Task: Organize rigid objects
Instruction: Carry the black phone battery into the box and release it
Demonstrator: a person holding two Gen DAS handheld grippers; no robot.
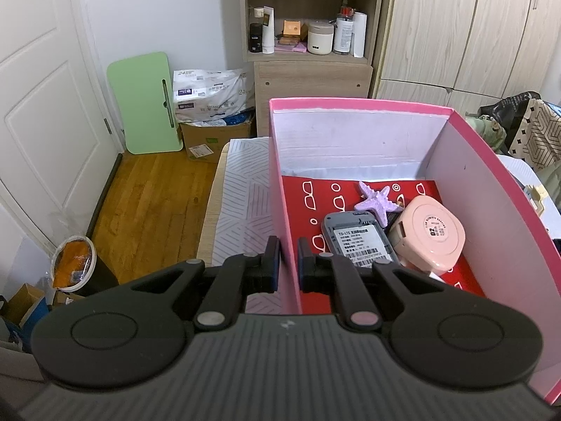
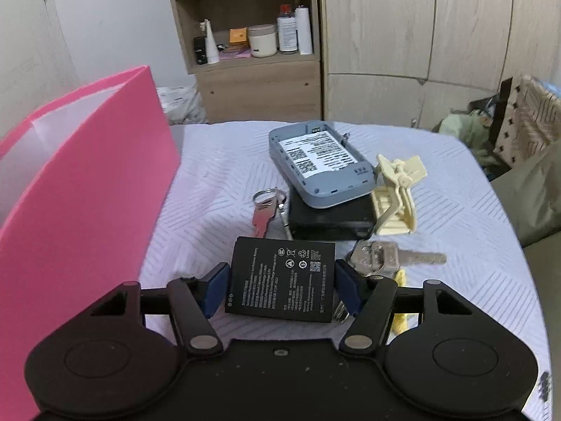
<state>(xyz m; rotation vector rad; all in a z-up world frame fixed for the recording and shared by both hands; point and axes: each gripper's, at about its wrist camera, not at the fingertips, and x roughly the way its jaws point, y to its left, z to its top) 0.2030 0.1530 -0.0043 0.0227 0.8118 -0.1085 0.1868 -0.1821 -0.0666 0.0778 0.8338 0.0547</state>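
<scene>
White patterned bedding (image 2: 217,161) carries a pink box (image 1: 491,189) holding a starfish (image 1: 377,200), router (image 1: 361,242) and pink case (image 1: 431,238); left gripper (image 1: 288,259) pinches its wall, right gripper (image 2: 280,284) straddles a battery (image 2: 280,277), unclamped.

We are in a home, most likely a bedroom. Tall pale wood wardrobe doors (image 1: 455,28) fill one wall, next to an open shelf unit (image 1: 308,17) crowded with bottles and jars of toiletries. We also see a white panelled door (image 1: 42,105), wood plank flooring (image 1: 150,203), a bulk pack of tissue paper (image 1: 210,94) and a small waste bin (image 1: 75,263).
</scene>
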